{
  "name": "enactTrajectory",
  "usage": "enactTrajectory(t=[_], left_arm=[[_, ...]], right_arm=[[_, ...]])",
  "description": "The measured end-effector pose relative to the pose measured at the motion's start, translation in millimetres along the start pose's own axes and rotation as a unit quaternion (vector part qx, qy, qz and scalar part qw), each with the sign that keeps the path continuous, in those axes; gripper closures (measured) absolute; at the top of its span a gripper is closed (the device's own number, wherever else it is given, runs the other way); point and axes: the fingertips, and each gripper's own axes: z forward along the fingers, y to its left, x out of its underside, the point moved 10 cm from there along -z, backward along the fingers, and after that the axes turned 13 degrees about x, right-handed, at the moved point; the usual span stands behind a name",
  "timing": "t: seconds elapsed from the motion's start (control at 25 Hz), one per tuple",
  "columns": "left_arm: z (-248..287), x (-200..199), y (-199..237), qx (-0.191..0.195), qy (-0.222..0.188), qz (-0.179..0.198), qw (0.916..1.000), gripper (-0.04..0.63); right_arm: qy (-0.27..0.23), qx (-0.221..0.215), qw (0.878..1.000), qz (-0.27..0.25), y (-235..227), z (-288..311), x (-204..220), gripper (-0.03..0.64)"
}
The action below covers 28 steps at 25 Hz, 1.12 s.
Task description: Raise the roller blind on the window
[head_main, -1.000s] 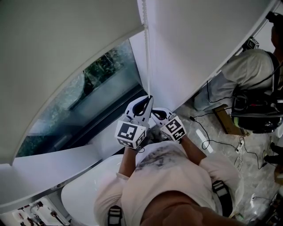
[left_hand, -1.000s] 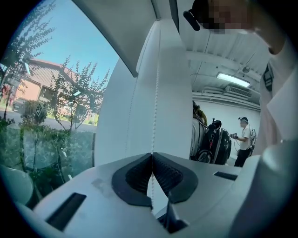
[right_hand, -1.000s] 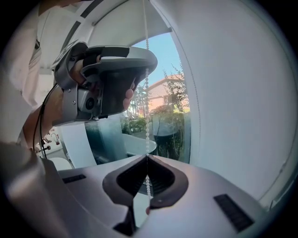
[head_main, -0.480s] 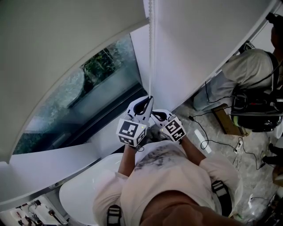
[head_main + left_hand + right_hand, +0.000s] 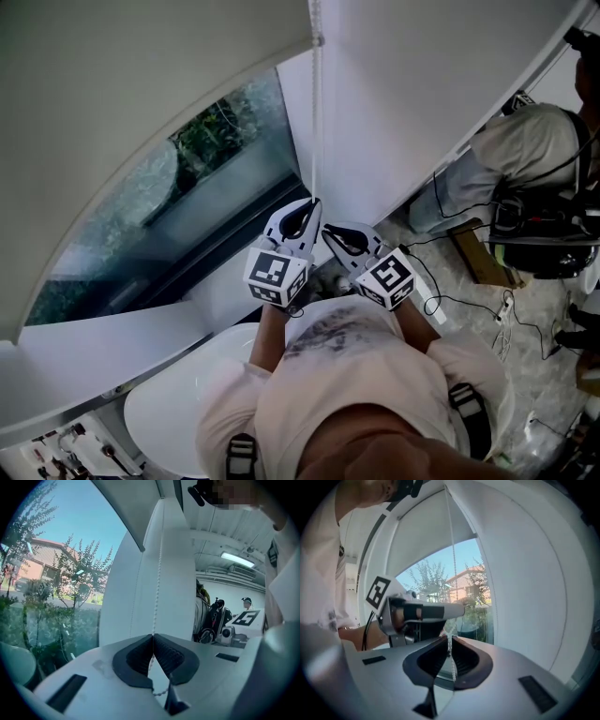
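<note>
The blind [image 5: 141,94] is part-way up. Its bottom edge sits high and to the left of the bead chain [image 5: 316,122], and bare window glass [image 5: 178,197] shows beneath it, also left of the chain. The chain hangs straight down, and both tools meet it at its lower end.

The left tool [image 5: 153,637] is pinched narrow on the chain, with the beads caught right at the tips of its black pads and a slack bit of loop drooping behind them. The right tool [image 5: 449,641] sits just below and to the right of that grip. Its jaws are also drawn in tight, with a strand of the chain running between the pad tips.

This looks like a hand-over-hand haul, and the blind seems to have a fair way to go.

- **Direction of pull:** Each pull should run straight down the chain's own line. Dragging it outward or sideways risks the beads jumping at the top.
- **Depth of grip:** A grip at the very tips is likely to slip over the small beads, so seating the chain deeper in the pads would be safer.
- **Which strand:** Whether both tools hold the same strand of the loop cannot be told, and it matters, since opposite strands would fight each other.
- **Changing hands:** One tool should open only while the other is firm on the chain.
</note>
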Motion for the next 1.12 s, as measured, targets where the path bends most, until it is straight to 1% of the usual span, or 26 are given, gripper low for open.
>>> enactTrajectory(t=[0.12,0.24,0.36,0.52,0.6,0.68,0.92,1.12], left_arm=[[1,0,2,-0.001,0.001,0.000,1.0000,0.586],[2,0,4,-0.001,0.001,0.000,1.0000,0.586],[4,0,4,0.002,0.001,-0.001,1.0000,0.586],[8,0,3,0.008,-0.003,-0.007,0.9999,0.586],[8,2,4,0.008,-0.004,-0.009,0.9999,0.586],[8,3,6,0.006,-0.005,-0.010,0.9999,0.586],[1,2,5,0.008,-0.001,-0.001,1.0000,0.586],[4,2,-3,0.019,-0.001,-0.001,0.9998,0.586]], right_arm=[[-0.025,0.002,1.000,0.001,-4,-11,-23,0.552],[-0.061,-0.004,0.998,0.004,-6,-20,-49,0.550],[-0.099,-0.002,0.995,-0.002,-8,-24,-78,0.515],[-0.090,0.009,0.995,-0.045,-12,-14,-101,0.511],[-0.089,0.010,0.995,-0.053,-13,-10,-107,0.511],[-0.100,0.008,0.994,-0.047,-13,-9,-115,0.511],[-0.161,0.004,0.987,-0.019,-6,-10,-146,0.505],[-0.177,0.016,0.983,-0.037,-10,-6,-167,0.505]])
